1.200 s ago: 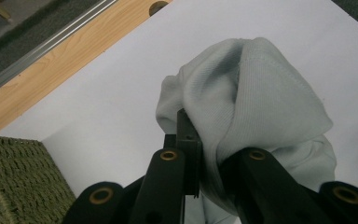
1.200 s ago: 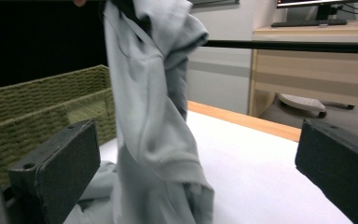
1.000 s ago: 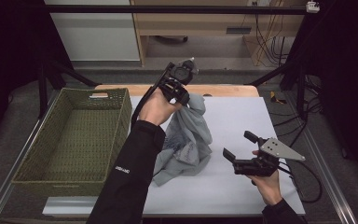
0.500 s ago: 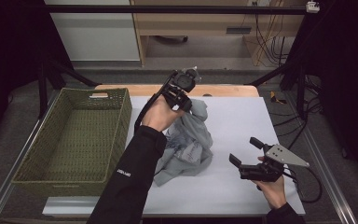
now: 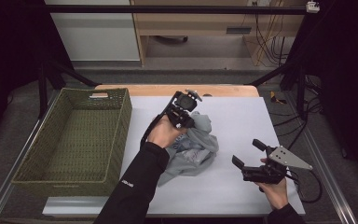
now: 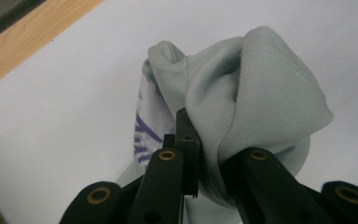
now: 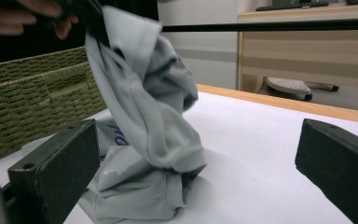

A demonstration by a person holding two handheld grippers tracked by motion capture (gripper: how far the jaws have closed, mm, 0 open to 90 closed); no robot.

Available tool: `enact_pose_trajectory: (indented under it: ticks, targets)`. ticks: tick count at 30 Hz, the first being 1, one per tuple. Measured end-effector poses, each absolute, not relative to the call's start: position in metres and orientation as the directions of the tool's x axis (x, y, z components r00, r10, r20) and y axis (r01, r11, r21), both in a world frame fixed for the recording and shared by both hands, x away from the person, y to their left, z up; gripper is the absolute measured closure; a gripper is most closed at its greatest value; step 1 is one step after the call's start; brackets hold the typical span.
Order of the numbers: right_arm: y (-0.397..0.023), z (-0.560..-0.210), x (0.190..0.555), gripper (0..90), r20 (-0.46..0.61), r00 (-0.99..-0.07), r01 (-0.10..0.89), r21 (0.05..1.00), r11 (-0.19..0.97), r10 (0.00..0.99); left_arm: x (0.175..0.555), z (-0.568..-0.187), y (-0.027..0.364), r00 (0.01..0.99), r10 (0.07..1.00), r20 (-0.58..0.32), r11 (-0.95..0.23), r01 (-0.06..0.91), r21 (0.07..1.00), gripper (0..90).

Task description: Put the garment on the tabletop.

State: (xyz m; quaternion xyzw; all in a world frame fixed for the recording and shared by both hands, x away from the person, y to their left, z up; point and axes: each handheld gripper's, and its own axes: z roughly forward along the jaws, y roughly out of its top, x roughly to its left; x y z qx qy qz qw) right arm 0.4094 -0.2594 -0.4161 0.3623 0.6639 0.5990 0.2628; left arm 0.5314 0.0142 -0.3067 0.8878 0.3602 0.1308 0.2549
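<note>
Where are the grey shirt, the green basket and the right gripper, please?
grey shirt (image 5: 193,151): high view, on its crumpled middle.
green basket (image 5: 121,135): high view, on its right wall.
right gripper (image 5: 248,153): high view, midway between its open jaw tips.

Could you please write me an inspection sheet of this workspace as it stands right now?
Surface: white table top with a wooden strip along its far edge.
Job's things: grey garment with purple print, crumpled, partly lifted, its lower folds resting on the table.
Clutter: green woven basket at the table's left end, nothing seen inside.
Grippers: left gripper shut on a fold of the garment; right gripper open, apart from the garment, nothing between its jaws.
Cables: black cable trailing from the right gripper; more cables hanging by the wooden desk.
Surroundings: wooden desk beyond the table, dark frame bars, grey floor.
</note>
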Motion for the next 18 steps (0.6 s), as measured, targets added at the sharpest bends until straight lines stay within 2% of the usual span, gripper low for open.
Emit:
enact_pose_trajectory:
  ticks: [10,12,18]
  targets:
    - [-0.262,-0.416,0.410,0.3,0.089,-0.601,0.161,0.987,0.011,0.794,0.527,-0.340,0.010,0.720,0.692,0.051,-0.625,0.563,0.541,78.0]
    - [-0.262,-0.416,0.410,0.3,0.090,-0.598,0.161,0.987,0.010,0.796,0.527,-0.340,0.010,0.722,0.690,0.046,-0.626,0.563,0.540,72.4]
    - [-0.261,-0.413,0.409,0.3,0.101,-0.594,0.159,0.987,-0.007,0.798,0.522,-0.329,0.010,0.730,0.683,0.024,-0.588,0.530,0.611,38.2]
